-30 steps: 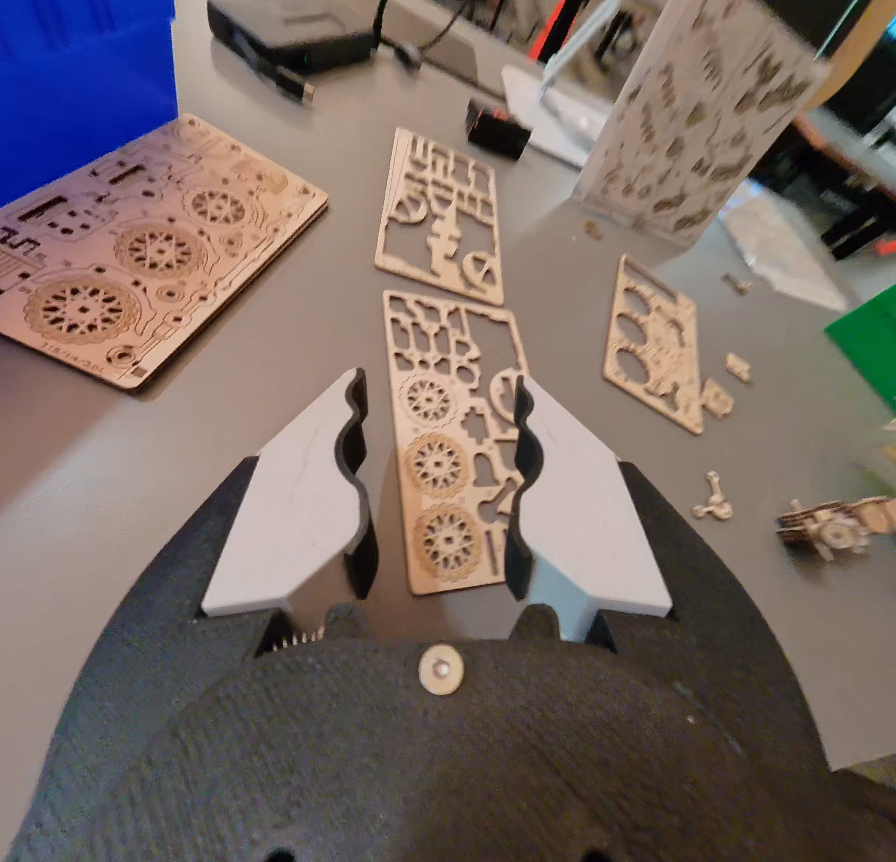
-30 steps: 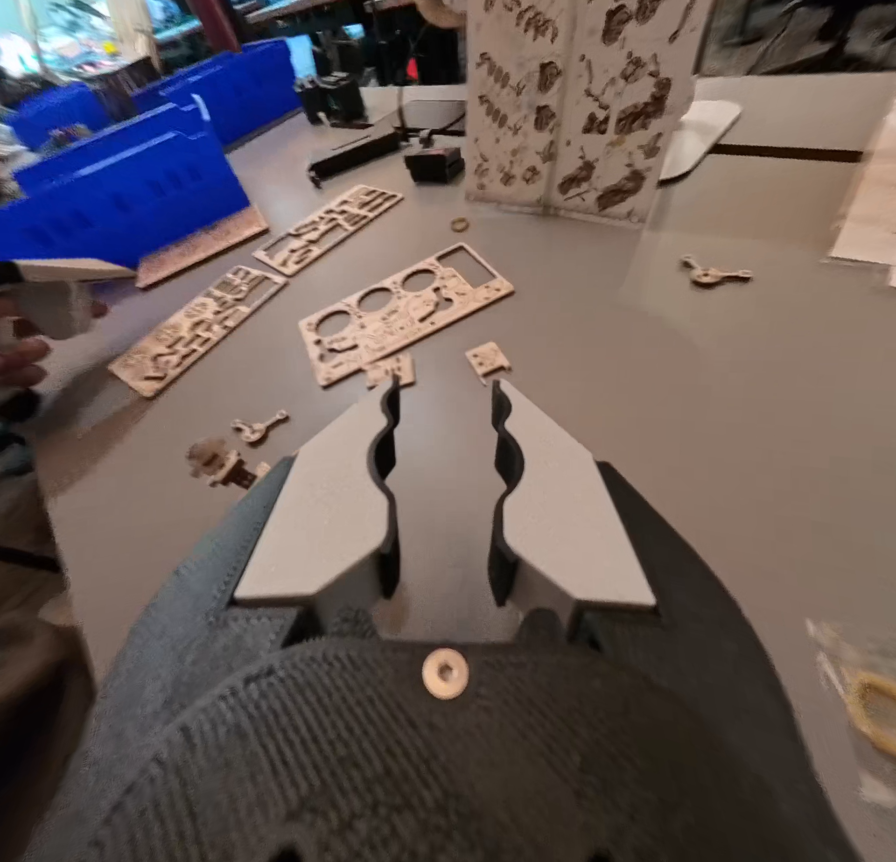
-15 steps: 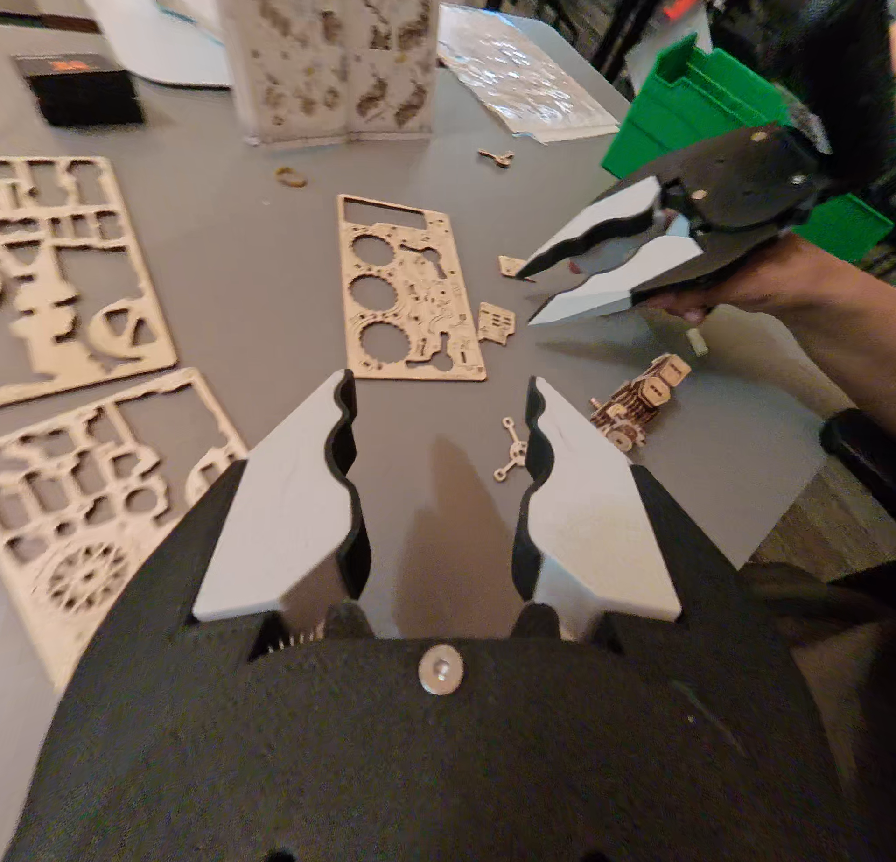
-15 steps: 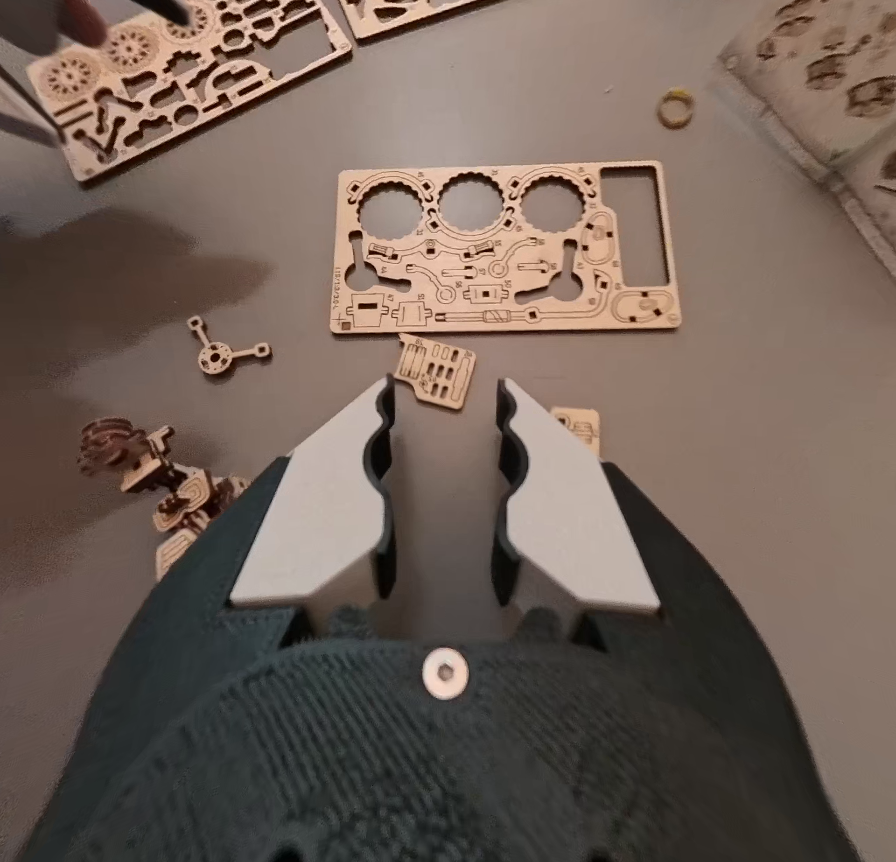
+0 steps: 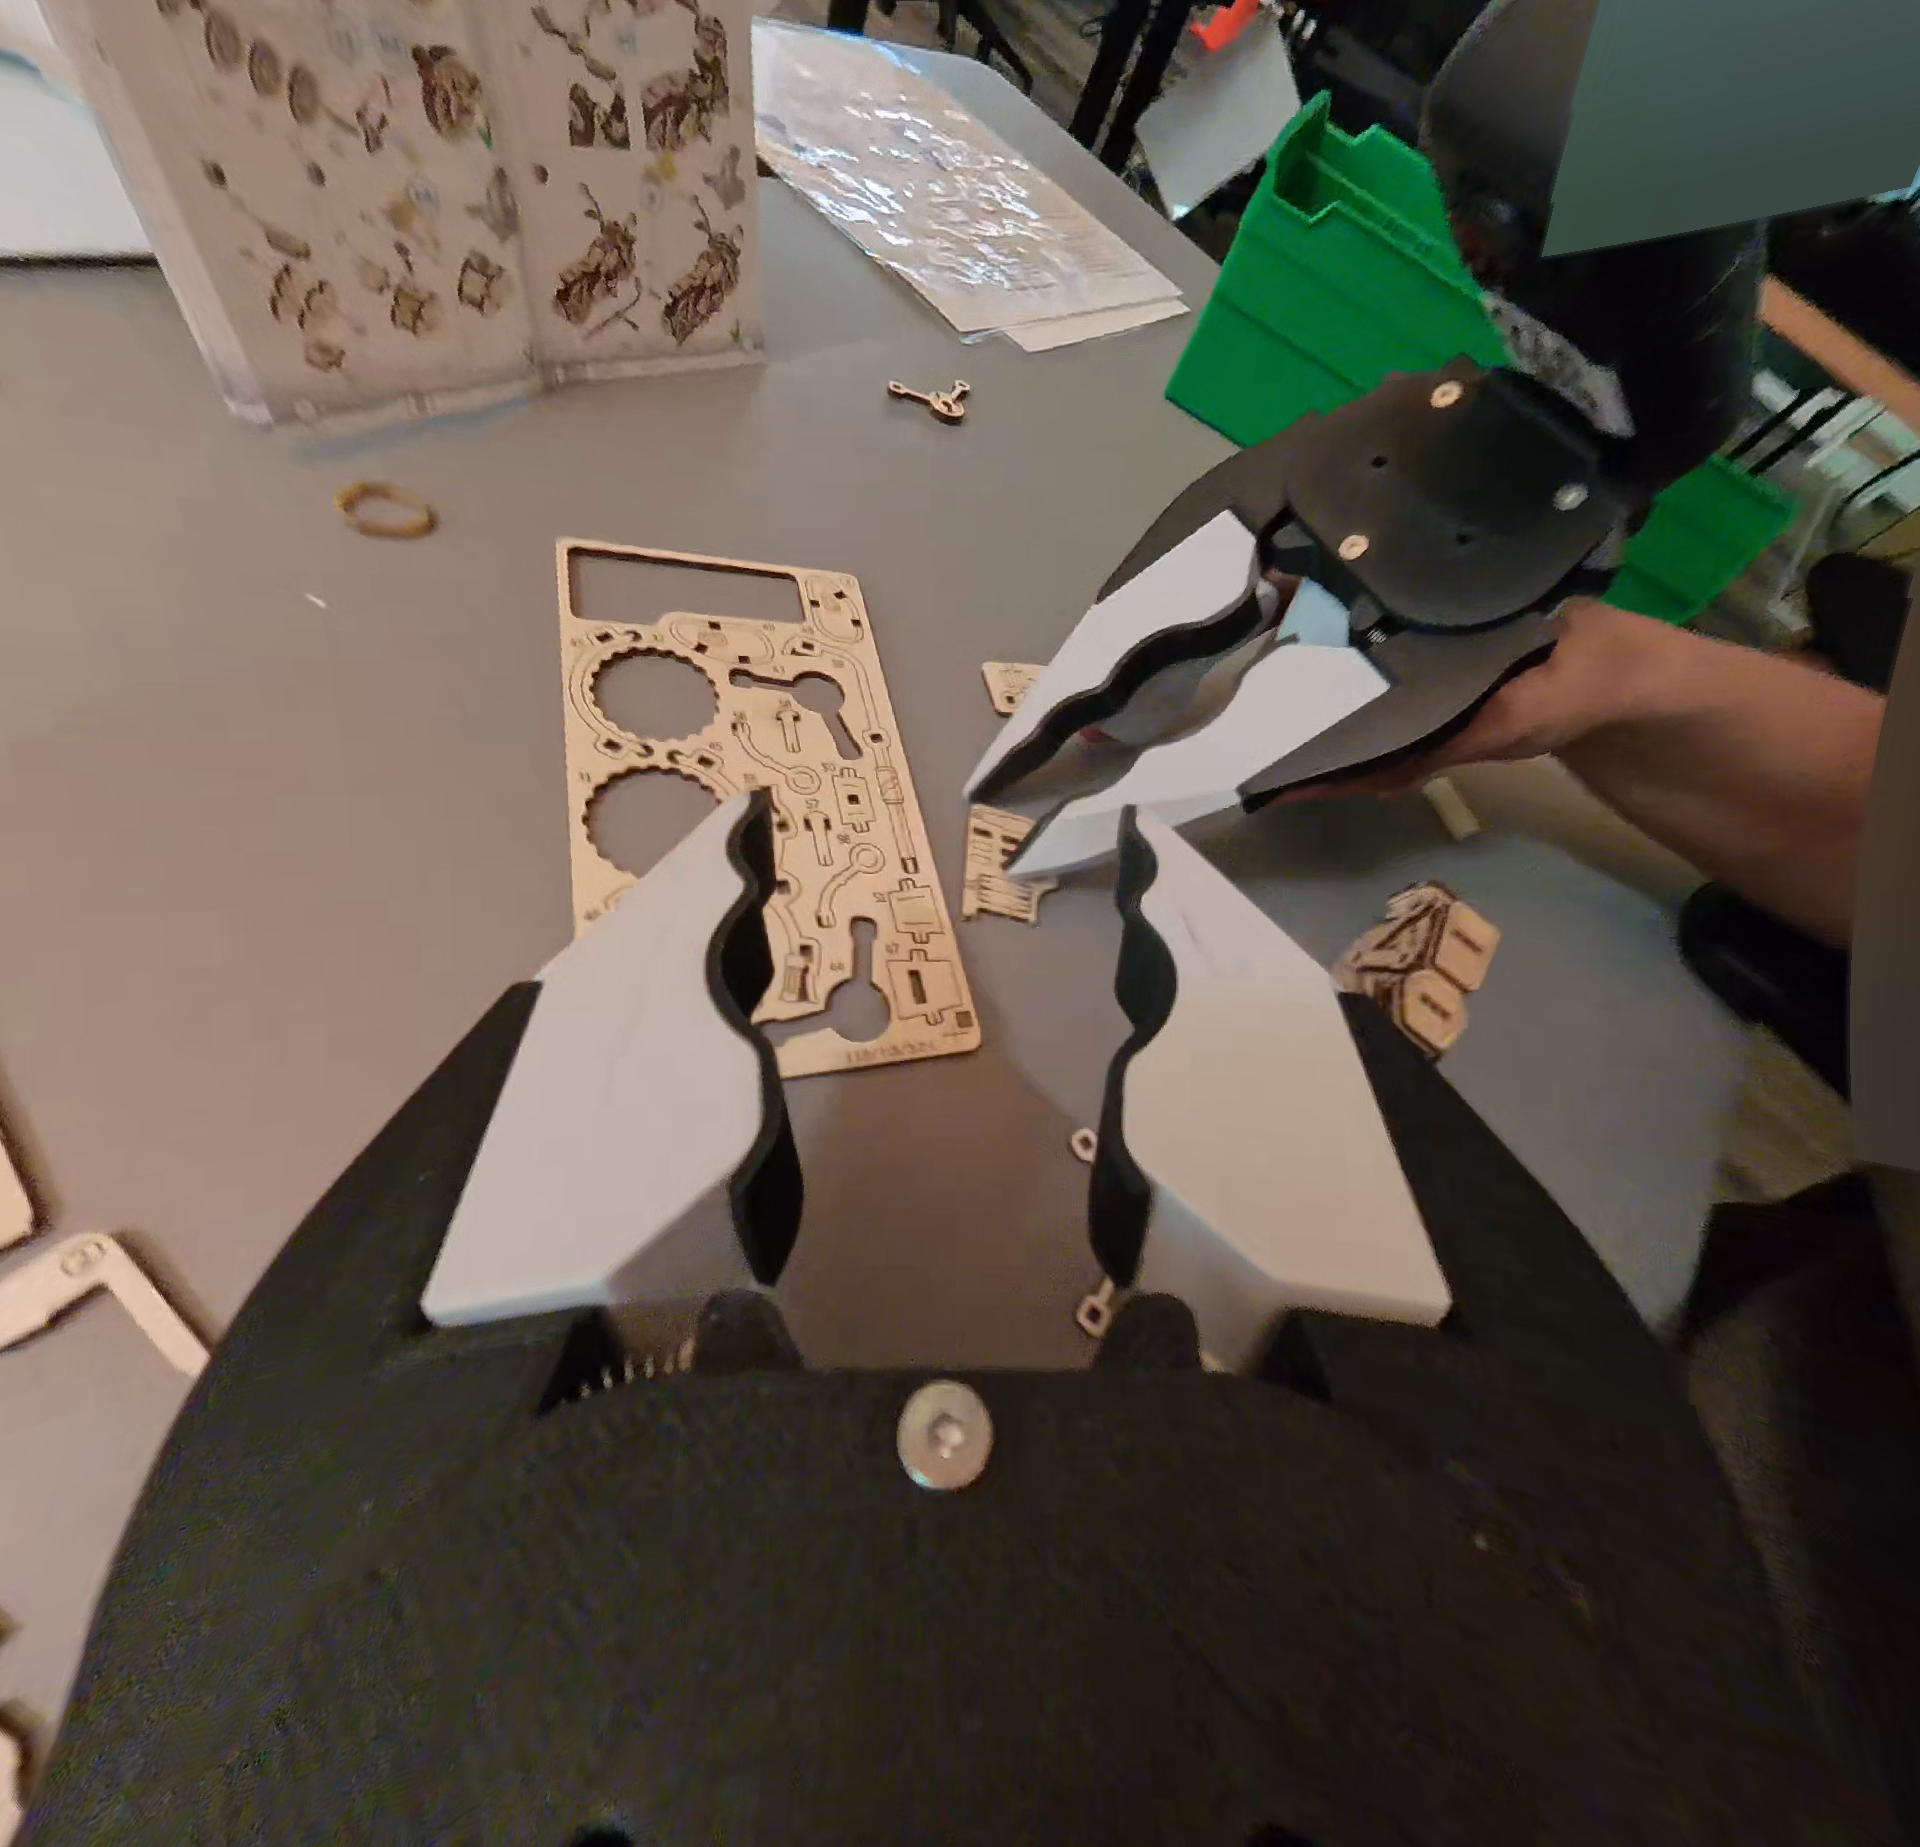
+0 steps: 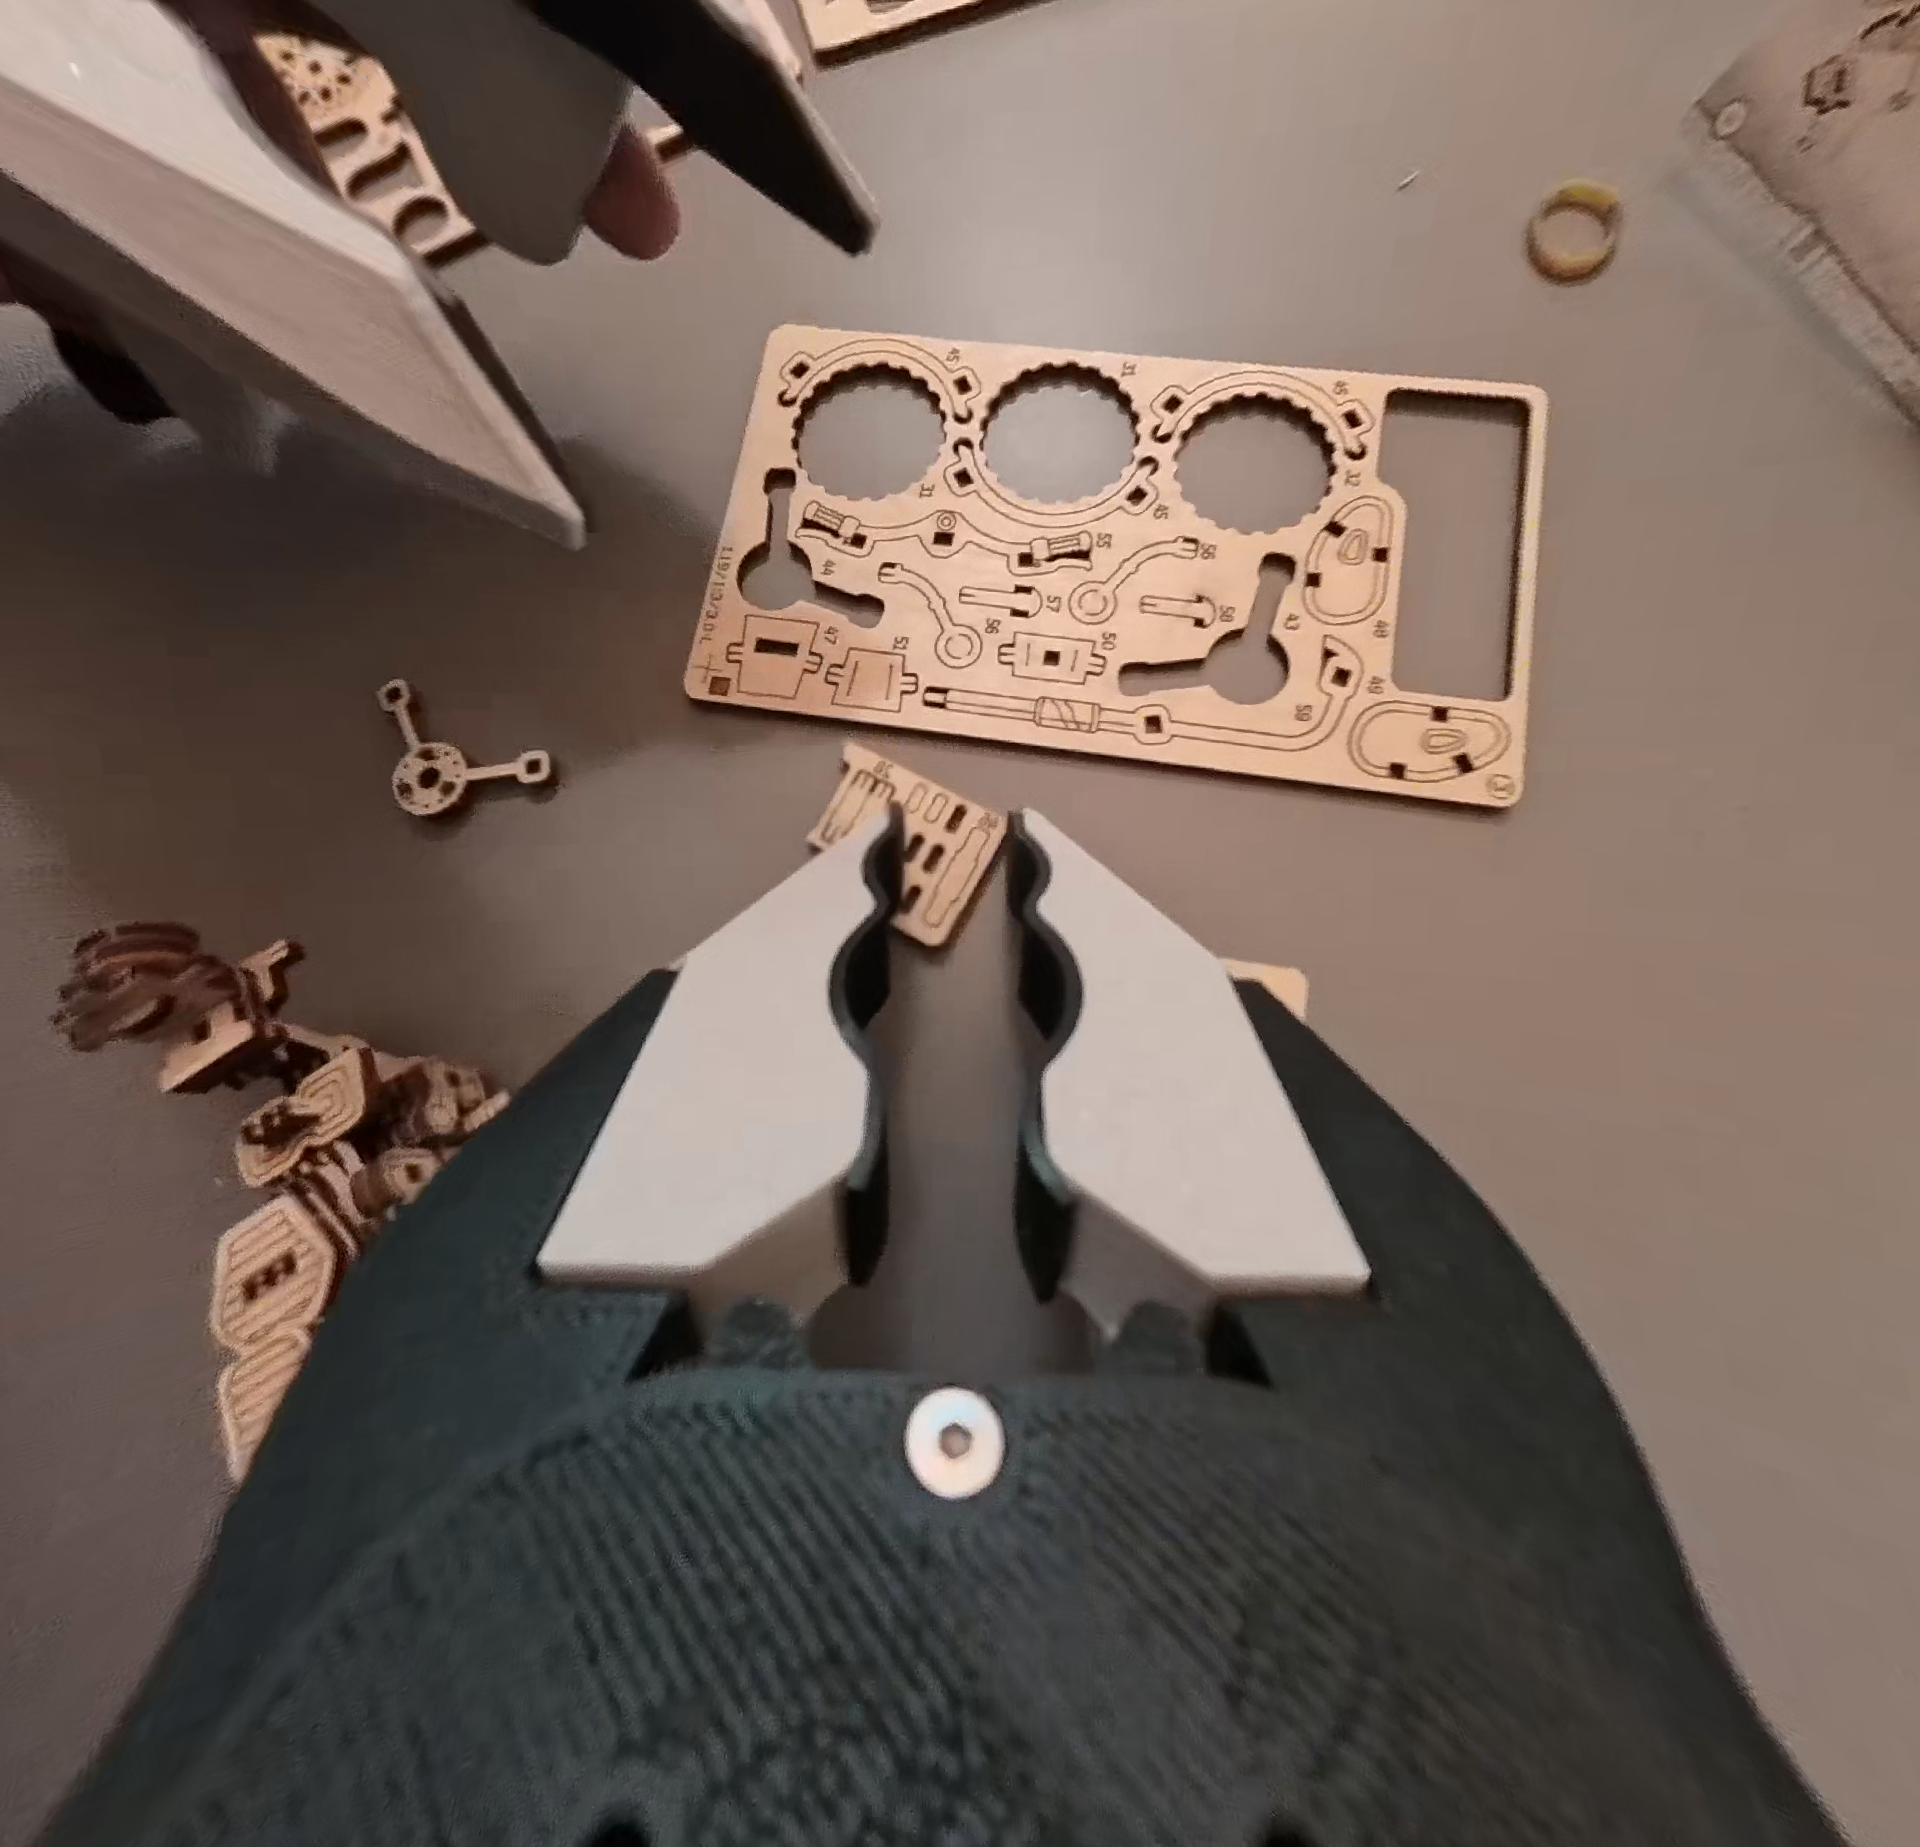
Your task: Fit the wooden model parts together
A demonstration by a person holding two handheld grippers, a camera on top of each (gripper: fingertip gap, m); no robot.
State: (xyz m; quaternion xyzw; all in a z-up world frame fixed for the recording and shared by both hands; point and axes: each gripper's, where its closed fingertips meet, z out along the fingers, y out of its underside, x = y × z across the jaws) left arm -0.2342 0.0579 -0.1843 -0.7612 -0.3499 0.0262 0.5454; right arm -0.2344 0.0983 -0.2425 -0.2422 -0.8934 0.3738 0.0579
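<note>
A small slotted wooden piece [image 6: 940, 867] lies flat on the grey table, just below a punched wooden sheet [image 6: 1122, 592] with three round holes. My right gripper [image 6: 951, 831] is low over this piece, its jaws narrowed but still apart, and its tips straddle the piece. In the left wrist view the right gripper [image 5: 992, 831] comes in from the right above the same piece [image 5: 992, 888]. My left gripper [image 5: 943, 831] is open and empty, held above the table close to the right gripper. A partly built wooden model [image 6: 281, 1153] lies to the left.
A three-armed wooden piece [image 6: 436, 758], a second small tile [image 6: 1273, 976] and a rubber band [image 6: 1574, 228] lie loose. An upright printed booklet [image 5: 436, 156], a plastic bag [image 5: 956, 197] and a green bin [image 5: 1330, 280] stand farther back. More wooden sheets lie to the left. The rubber band [image 6: 1574, 228] is about equally far from each gripper, around 15 cm. Seen from the left wrist view [image 5: 384, 509] as well.
My left gripper swung right from the gear sheets towards the right gripper. My right gripper tilted down, dropped onto the small slotted piece and narrowed its jaws.
</note>
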